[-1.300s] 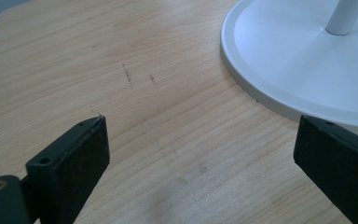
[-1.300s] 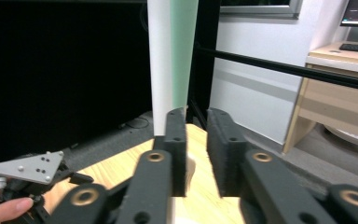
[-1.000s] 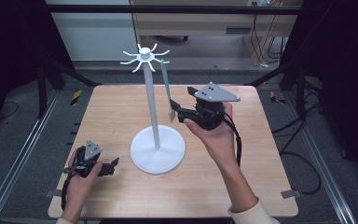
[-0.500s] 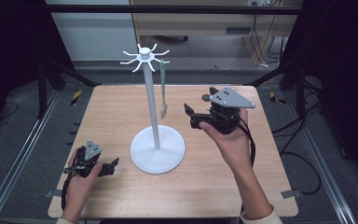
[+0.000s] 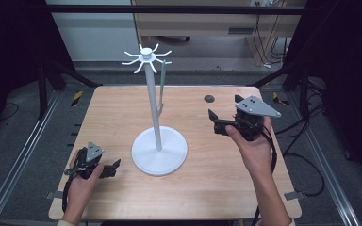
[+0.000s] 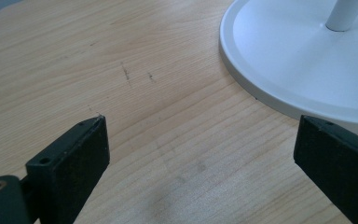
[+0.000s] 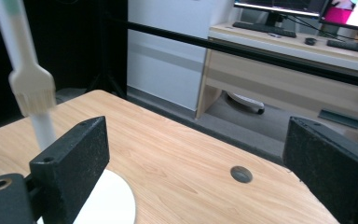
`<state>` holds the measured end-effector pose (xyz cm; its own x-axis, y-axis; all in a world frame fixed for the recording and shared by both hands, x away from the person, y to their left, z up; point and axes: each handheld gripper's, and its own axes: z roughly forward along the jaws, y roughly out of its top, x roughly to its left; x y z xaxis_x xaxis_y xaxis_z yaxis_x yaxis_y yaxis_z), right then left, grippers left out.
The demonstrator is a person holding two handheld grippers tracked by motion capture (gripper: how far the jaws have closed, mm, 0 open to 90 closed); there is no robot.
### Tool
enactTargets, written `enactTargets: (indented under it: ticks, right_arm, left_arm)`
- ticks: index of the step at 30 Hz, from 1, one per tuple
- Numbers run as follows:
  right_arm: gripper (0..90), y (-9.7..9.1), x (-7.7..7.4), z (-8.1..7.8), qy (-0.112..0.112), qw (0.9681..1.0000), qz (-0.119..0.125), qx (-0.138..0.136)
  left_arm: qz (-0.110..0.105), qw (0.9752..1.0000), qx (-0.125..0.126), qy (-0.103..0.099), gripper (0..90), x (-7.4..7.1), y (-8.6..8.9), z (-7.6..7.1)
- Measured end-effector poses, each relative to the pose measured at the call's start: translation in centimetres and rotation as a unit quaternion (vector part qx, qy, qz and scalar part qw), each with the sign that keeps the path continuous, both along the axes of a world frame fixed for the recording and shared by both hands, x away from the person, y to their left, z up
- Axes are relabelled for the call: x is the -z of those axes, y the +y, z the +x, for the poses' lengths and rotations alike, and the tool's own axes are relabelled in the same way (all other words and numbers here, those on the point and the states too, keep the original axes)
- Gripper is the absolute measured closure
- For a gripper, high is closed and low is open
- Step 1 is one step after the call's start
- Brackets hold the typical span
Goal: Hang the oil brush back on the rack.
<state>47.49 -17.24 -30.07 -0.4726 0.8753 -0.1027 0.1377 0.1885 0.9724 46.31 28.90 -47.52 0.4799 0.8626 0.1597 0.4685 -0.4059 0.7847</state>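
Note:
A white stand (image 5: 159,151) with a round base, a thin pole and spokes at the top stands mid-table. A pale-handled brush (image 5: 161,92) hangs from one spoke, bristles down beside the pole. My right gripper (image 5: 213,121) is held to the right of the stand, well apart from the brush; its jaws have just been opening and now stand open with nothing between them. In the right gripper view (image 7: 196,140) the brush head (image 7: 31,95) hangs at far left. My left gripper (image 5: 115,167) rests on the table left of the base, open and empty, with the base's rim (image 6: 298,60) just beyond its jaws (image 6: 200,135).
A small dark round hole (image 5: 209,99) sits in the wooden tabletop (image 5: 226,188) behind the right gripper. A black frame bar runs across behind the table. Beyond it stands a wooden desk (image 7: 279,70) with monitors.
The right gripper has let go of the brush head and drawn away to the right and slightly down, jaws wider. The brush stays hanging on the stand. The left hand has not moved.

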Motion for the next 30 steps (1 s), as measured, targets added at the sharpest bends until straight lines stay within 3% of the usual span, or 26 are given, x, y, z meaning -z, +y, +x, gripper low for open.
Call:
enactTargets:
  ticks: [6,18,30]
  right_arm:
    - [7.5,-1.6,1.7,0.3,0.012,0.9997,-0.001,0.020]
    - [8.2,-4.7,5.8,1.7,0.061,0.9962,-0.003,0.062]
    - [9.2,-5.7,9.0,2.8,0.109,0.9917,-0.017,0.066]
  left_arm:
    - [-0.001,1.0000,-0.001,-0.002,3.0,0.0,0.0,0.0]
    - [-0.002,1.0000,-0.003,-0.004,3.0,0.0,0.0,0.0]
    - [-0.002,1.0000,-0.002,-0.004,3.0,0.0,0.0,0.0]
